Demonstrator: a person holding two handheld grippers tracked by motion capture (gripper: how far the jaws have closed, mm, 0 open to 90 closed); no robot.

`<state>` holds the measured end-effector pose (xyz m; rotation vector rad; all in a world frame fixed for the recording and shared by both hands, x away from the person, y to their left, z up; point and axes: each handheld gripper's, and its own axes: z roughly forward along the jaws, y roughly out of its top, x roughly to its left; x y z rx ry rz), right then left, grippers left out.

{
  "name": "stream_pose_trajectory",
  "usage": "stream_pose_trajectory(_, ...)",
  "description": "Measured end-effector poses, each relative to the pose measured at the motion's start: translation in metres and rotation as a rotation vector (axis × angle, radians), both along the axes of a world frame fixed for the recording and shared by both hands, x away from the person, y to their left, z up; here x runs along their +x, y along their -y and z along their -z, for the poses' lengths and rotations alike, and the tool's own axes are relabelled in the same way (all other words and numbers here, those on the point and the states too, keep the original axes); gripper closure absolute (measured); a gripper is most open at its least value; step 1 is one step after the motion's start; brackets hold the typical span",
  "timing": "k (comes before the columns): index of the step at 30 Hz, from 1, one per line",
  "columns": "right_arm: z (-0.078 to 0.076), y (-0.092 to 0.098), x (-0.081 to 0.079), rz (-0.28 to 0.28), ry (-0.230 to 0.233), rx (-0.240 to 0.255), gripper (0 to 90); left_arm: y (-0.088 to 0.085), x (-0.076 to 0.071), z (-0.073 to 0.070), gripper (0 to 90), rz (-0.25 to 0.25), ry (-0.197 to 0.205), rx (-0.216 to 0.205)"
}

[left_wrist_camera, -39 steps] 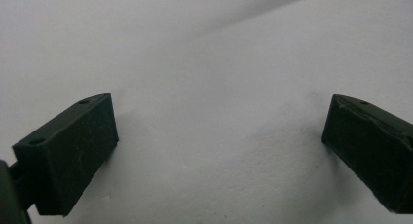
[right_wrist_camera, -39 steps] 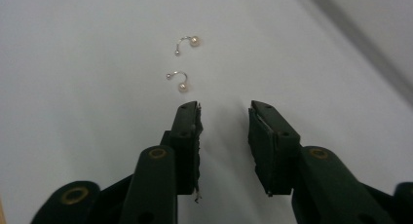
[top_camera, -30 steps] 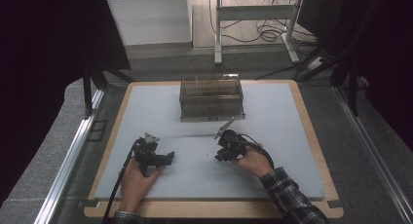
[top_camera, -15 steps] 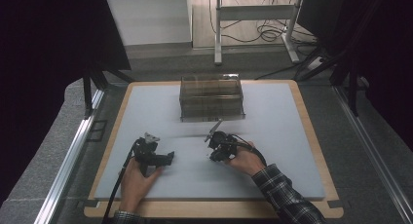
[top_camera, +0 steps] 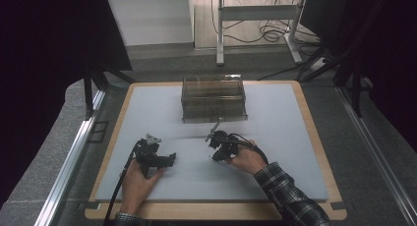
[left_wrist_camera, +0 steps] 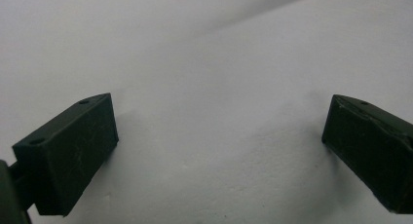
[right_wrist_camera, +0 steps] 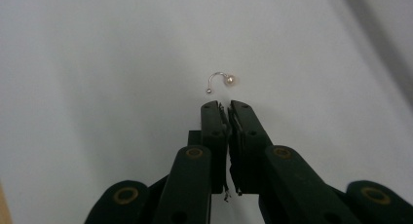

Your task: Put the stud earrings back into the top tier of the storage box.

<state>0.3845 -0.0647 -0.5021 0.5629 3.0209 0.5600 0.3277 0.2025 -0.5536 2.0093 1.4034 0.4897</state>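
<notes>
A tiny earring, a thin curved wire with a pale bead, lies on the grey mat just past the tips of my right gripper. Its jaws have just been closing and now stand together, with the earring beyond them and not between them. From above, the right gripper sits in front of the clear box, held by a hand in a plaid sleeve. My left gripper rests low on the mat at the front left. Its jaws stand wide open over bare mat.
A clear plastic box stands at the back middle of the mat. The mat lies on a wooden board. A metal rail runs along the left side, and a desk frame with cables stands behind the table.
The right hand has drifted a little to the left with its gripper. The left hand has kept still.
</notes>
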Motion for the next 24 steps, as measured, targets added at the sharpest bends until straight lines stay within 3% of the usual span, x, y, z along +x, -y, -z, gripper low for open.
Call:
stream_pose_trajectory(10,-0.022,0.003,0.009,-0.027,-0.008,0.006,83.8,0.0,0.0,0.0,0.0,-0.003,0.001,-0.004)
stream_pose_trajectory(24,-0.054,0.016,0.028,0.008,-0.001,0.059,83.8,0.0,0.0,0.0,0.0,-0.004,0.001,-0.004)
